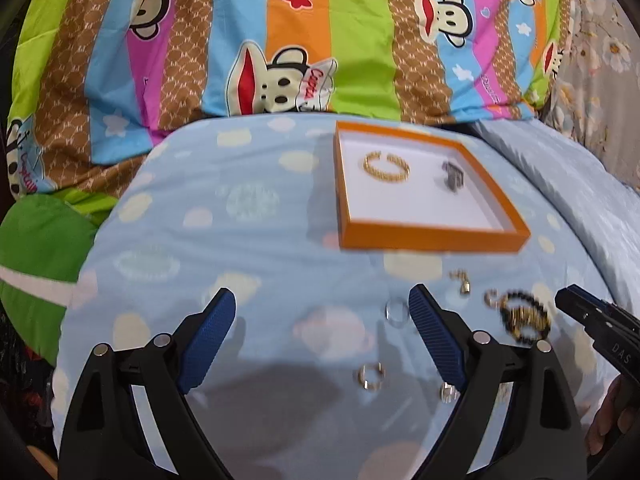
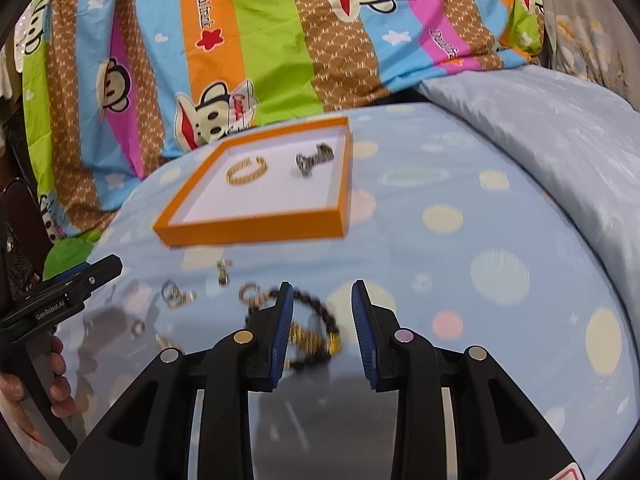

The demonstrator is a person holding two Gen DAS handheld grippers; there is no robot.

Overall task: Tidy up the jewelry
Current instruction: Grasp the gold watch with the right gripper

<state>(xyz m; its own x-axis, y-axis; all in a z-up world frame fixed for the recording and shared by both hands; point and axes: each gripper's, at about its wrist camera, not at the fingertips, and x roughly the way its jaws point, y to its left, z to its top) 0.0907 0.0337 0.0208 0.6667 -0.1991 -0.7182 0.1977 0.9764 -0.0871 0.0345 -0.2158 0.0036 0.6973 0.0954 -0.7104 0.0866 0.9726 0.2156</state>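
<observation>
An orange-rimmed tray [image 1: 432,237] [image 2: 256,229] with a white floor lies on the blue dotted bedding. It holds a gold bracelet [image 1: 386,166] [image 2: 247,171] and a dark silver piece [image 1: 452,175] [image 2: 315,157]. Loose on the bedding near the tray lie a black bead and gold bracelet [image 1: 524,316] [image 2: 316,320], a small gold clasp [image 1: 462,282] [image 2: 224,271], and several silver rings [image 1: 397,312] [image 2: 173,293]. My left gripper [image 1: 322,304] is open and empty, with rings between and near its fingers. My right gripper [image 2: 322,292] is open above the bead bracelet.
A striped cartoon-monkey quilt [image 1: 280,40] [image 2: 260,40] is bunched behind the tray. A pale blue pillow [image 2: 560,152] lies at the right. The left gripper [image 2: 76,280] shows at the right wrist view's left edge, held by a hand [image 2: 24,392].
</observation>
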